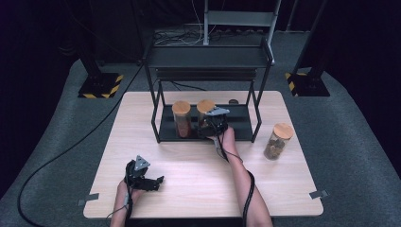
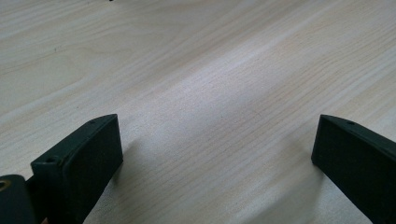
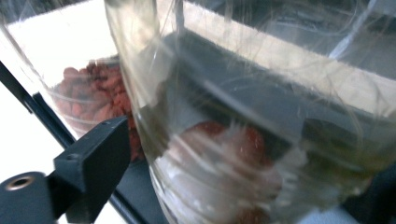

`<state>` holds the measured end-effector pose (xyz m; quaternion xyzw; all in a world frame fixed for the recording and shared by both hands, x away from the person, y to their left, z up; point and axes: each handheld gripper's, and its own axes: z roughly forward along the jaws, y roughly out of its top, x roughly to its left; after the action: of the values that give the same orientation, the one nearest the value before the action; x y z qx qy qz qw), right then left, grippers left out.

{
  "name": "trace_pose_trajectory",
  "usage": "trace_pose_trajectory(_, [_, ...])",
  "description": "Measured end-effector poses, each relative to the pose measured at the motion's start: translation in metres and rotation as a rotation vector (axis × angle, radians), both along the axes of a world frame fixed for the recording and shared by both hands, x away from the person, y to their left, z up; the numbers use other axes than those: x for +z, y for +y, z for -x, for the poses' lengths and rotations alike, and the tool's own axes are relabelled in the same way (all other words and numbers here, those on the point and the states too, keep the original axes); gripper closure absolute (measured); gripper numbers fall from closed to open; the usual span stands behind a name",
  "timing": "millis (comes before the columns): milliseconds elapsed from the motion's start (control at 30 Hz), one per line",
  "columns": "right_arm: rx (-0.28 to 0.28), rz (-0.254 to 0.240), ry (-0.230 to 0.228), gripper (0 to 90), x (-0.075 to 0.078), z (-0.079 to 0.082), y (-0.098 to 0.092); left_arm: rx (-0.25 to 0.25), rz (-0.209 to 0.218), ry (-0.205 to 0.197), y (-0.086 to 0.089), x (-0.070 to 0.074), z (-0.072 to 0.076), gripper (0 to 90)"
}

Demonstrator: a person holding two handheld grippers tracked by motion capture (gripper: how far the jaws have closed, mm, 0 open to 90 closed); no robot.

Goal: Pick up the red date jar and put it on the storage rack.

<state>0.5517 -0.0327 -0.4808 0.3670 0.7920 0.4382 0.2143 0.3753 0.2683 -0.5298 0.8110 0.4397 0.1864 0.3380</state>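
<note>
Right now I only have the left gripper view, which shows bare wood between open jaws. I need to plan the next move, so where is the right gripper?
Observer: The right gripper is at the rack's lower shelf, with a cork-lidded jar between its jaws.
Operator: Anything beside that jar?
Observer: Yes, a second jar with red contents stands just left of it in the high view, on the same shelf.
Operator: Any jars off the rack?
Observer: One. A third jar stands on the table's right side.

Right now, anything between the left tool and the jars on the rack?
Nothing: bare table between the left tool and the jars on the rack, as seen in the high view.
</note>
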Motion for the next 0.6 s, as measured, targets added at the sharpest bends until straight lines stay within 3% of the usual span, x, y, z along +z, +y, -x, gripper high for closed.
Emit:
trace_pose_trajectory(367, [0.01, 0.056, 0.05, 0.0, 0.008, 0.015, -0.004, 0.0, 0.0, 0.001, 0.0, 0.0, 0.0, 1.1])
trace_pose_trajectory(600, [0.013, 0.05, 0.058, 0.0, 0.008, 0.03, -0.013, 0.0, 0.001, 0.001, 0.0, 0.0, 0.0, 1.2])
